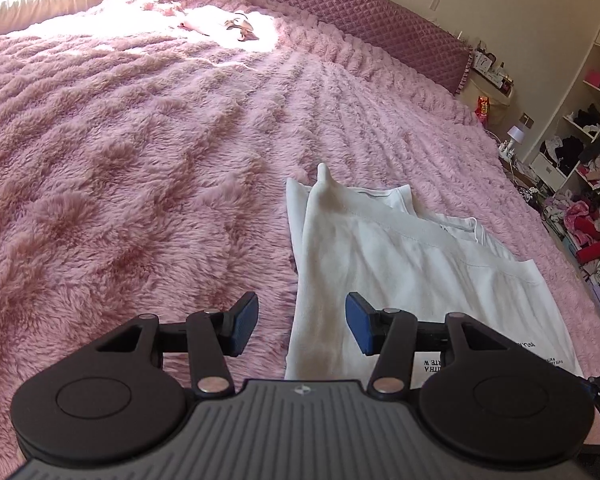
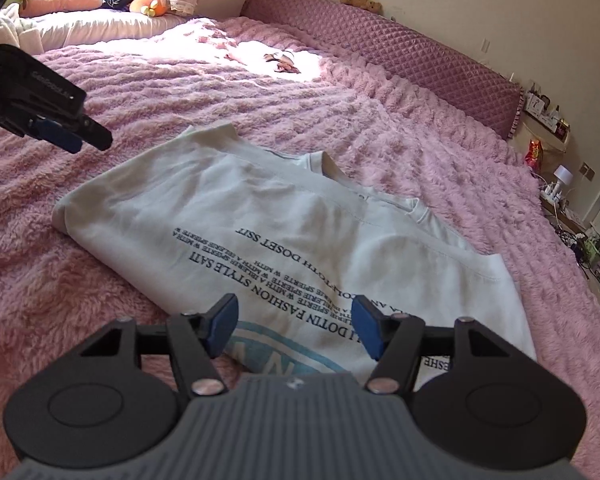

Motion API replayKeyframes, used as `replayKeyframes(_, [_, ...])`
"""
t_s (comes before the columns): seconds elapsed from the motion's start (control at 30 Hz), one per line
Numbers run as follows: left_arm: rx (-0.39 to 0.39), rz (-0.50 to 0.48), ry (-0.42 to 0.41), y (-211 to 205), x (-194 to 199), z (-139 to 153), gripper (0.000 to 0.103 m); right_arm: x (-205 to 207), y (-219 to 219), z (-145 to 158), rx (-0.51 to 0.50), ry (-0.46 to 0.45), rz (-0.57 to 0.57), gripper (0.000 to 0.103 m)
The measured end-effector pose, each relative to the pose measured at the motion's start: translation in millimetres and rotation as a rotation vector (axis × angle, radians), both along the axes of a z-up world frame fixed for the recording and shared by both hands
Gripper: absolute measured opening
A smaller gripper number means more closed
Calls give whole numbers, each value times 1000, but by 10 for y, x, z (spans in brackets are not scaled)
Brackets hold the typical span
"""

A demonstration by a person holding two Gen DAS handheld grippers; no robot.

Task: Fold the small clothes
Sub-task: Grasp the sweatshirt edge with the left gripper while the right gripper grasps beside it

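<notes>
Bare pink blanket (image 1: 140, 160) lies left of the white shirt (image 2: 260, 216); the headboard (image 2: 380, 44) walls off the far side.

Fluffy pink blanket-covered bed (image 2: 380, 128), a partly folded white T-shirt (image 2: 260, 232) flat on it.

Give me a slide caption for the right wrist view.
Open right gripper over a partly folded white printed T-shirt on a pink fluffy blanket; left gripper alongside.

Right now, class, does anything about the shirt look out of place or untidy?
Yes. One corner of the white shirt pokes up in a peak at its far edge instead of lying flat on the pink blanket.
</notes>
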State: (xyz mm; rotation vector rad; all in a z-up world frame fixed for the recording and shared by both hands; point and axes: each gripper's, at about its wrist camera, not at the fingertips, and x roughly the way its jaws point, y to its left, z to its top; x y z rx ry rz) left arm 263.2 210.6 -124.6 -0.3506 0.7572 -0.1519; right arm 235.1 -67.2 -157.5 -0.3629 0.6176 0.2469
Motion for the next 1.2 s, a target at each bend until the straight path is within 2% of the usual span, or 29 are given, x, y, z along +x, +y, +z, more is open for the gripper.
replayKeyframes(0.1, [-25,13,31,69,176,-58,59,3,329,-19,54,34,90,60])
replayKeyframes(0.2, [-49,-5,57,105,316,-136,59,-15,685,-108,25,17,172,60])
replayKeyframes(0.43, [-105,-76,125,111,684,-333,59,-51,1288,-444,-215,-114,337,60])
replayKeyframes(0.5, [-100,-97,139,85,788,-370,59,-30,1358,-516,-244,-126,369,60])
replayKeyframes(0.57, [-104,-111,158,73,924,-430,59,-7,1409,-565,-260,-131,389,60])
replayKeyframes(0.73, [-175,-103,169,95,1206,-539,62,17,1576,-644,-273,-176,437,60])
replayKeyframes(1.03, [-274,-69,182,87,1770,-601,63,149,1751,-699,-262,-230,443,60])
replayKeyframes(1.13, [-295,-70,179,48,1867,-622,63,102,1767,-736,-270,-248,450,50])
replayKeyframes(1.17, [-294,-82,168,21,1876,-619,61,104,1764,-741,-266,-240,455,36])
replayKeyframes(1.2, [-279,-94,156,-15,1869,-609,55,106,1755,-738,-261,-224,458,29])
